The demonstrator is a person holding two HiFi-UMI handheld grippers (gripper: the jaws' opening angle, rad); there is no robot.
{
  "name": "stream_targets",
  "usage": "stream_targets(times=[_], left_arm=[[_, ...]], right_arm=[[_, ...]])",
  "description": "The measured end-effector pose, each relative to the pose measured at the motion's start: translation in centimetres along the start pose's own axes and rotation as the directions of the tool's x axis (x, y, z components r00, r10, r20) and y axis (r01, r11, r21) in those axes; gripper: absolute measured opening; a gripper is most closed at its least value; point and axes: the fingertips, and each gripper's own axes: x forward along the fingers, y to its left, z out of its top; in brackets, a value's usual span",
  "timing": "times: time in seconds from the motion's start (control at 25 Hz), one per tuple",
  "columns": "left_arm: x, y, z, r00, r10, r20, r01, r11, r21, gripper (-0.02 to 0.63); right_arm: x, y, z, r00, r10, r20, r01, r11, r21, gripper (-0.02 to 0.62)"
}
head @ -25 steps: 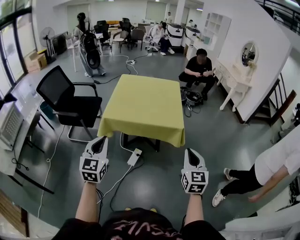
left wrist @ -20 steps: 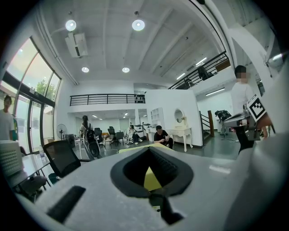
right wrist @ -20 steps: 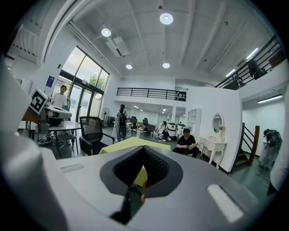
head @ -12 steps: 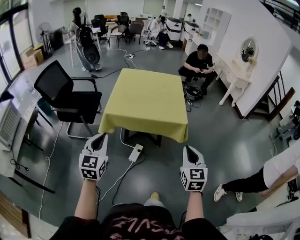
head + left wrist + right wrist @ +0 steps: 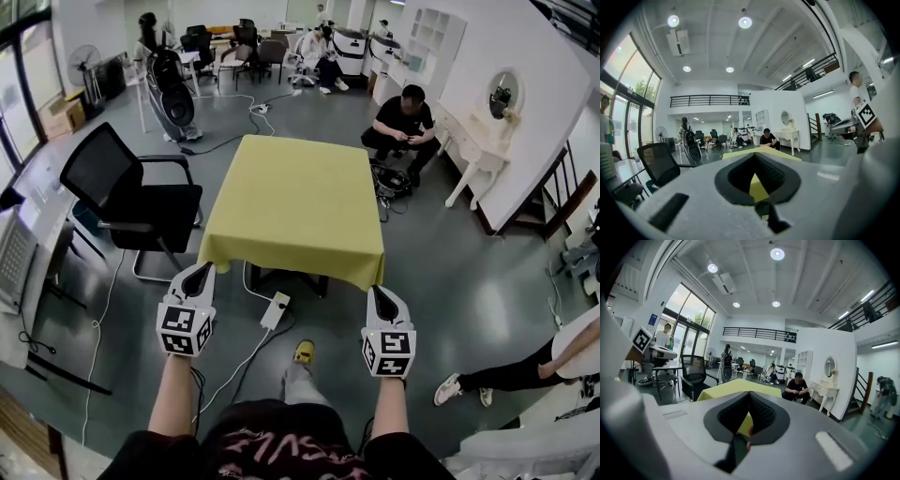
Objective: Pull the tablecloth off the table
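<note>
The yellow tablecloth (image 5: 295,202) lies spread flat over the desk (image 5: 281,278) in the middle of the room. It covers the whole top, and its edges hang down on every side that shows. Of the desk, only dark legs show below the near hem.

The left gripper (image 5: 198,274) is held out in front of the near left corner of the cloth, and the right gripper (image 5: 378,295) in front of the near right corner. Both sit just short of the hanging hem and neither touches it.

In the left gripper view the fingers (image 5: 736,174) are pressed together with nothing pinched, and the yellow cloth shows beyond their tips. The right gripper view shows the same: fingers (image 5: 761,414) closed on nothing, the cloth ahead of them.

A black office chair (image 5: 131,192) stands just left of the desk. A white power strip (image 5: 275,310) lies on the grey floor (image 5: 450,309) below the near hem, between the two grippers. A person (image 5: 405,122) crouches beyond the far right corner of the desk
</note>
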Motion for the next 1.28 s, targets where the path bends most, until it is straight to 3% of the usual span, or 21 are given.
stream_targets(times=[0.68,1.04,1.28], left_arm=[[27.2,6.7,0.5,0.994,0.054,-0.098,-0.053,0.999,0.009,0.006],[37.9,8.4,-0.6,0.978,0.007,-0.209,0.023,0.990,0.137,0.006],[42.0,10.2,0.0,0.973,-0.023,-0.231,0.058,0.988,0.143,0.006]], right_arm=[[27.5,-13.5,0.6,0.996,0.053,-0.067,-0.054,0.998,-0.023,0.012],[38.6,-16.7,0.0,0.979,0.145,-0.146,-0.165,0.977,-0.137,0.012],[42.1,-16.9,0.9,0.973,0.151,-0.172,-0.176,0.974,-0.143,0.012]])
